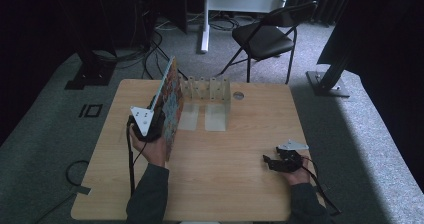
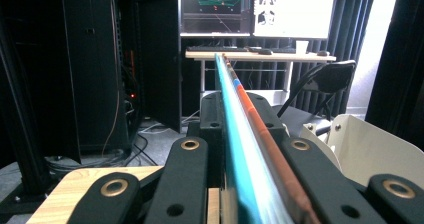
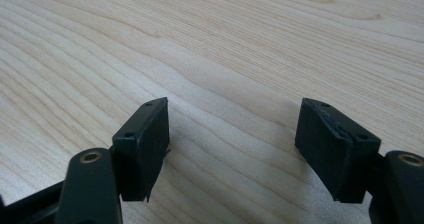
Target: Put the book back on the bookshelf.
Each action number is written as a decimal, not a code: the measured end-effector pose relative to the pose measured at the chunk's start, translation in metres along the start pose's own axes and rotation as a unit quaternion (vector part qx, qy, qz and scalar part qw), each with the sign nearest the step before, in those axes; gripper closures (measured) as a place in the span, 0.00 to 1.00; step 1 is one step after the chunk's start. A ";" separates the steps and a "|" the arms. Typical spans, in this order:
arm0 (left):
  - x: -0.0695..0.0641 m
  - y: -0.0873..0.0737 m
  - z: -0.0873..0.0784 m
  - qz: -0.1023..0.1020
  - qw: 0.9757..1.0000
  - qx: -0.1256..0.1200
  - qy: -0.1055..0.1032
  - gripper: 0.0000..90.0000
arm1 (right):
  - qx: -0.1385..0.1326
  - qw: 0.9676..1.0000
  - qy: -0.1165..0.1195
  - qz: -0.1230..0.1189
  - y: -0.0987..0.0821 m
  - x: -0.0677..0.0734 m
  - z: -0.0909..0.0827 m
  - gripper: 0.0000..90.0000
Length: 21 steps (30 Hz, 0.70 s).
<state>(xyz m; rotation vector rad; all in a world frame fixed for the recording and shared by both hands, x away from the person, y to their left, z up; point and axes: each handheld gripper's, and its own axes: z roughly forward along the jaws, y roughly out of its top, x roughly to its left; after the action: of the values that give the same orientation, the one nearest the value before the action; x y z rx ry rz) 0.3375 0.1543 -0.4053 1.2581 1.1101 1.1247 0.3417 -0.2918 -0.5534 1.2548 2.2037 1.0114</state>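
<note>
The book (image 1: 171,104) with the busy, colourful cover stands up on its edge over the left half of the tabletop (image 1: 225,184), tilted and leaning away from me, with its far corner up near the clear slotted rack (image 1: 210,90). My left tool (image 1: 159,118) has it clamped: in the left gripper view the thin teal and orange edge of the book (image 2: 245,149) runs straight out between my two black jaws, which press on it from either side. The rack stands at the back of the tabletop, just right of the book, and its pale wall shows at the right of the left gripper view. My right tool (image 1: 266,160) rests low over the right side of the tabletop, well apart from the book, with its jaws spread wide over bare wood grain and nothing between them. Beyond the tabletop a black folding chair (image 1: 267,34) stands on the grey carpet.
</note>
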 end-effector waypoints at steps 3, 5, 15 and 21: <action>0.000 0.000 0.001 0.000 1.000 0.000 0.000 0.89 | 0.000 1.000 0.000 0.000 0.000 0.000 0.000 0.33; 0.000 0.000 0.001 -0.002 1.000 0.000 0.001 0.89 | 0.000 1.000 0.000 0.000 0.000 0.000 0.000 0.33; 0.000 0.000 0.004 0.001 1.000 0.000 0.000 0.89 | 0.000 1.000 0.000 0.000 0.000 0.000 0.000 0.33; 0.001 0.000 0.005 0.002 1.000 0.000 -0.001 0.89 | 0.000 1.000 0.000 0.000 0.000 0.000 0.000 0.33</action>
<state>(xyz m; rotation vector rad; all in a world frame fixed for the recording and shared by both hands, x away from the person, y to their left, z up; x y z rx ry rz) 0.3421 0.1543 -0.4053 1.2603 1.1069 1.1265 0.3417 -0.2918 -0.5534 1.2545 2.2037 1.0115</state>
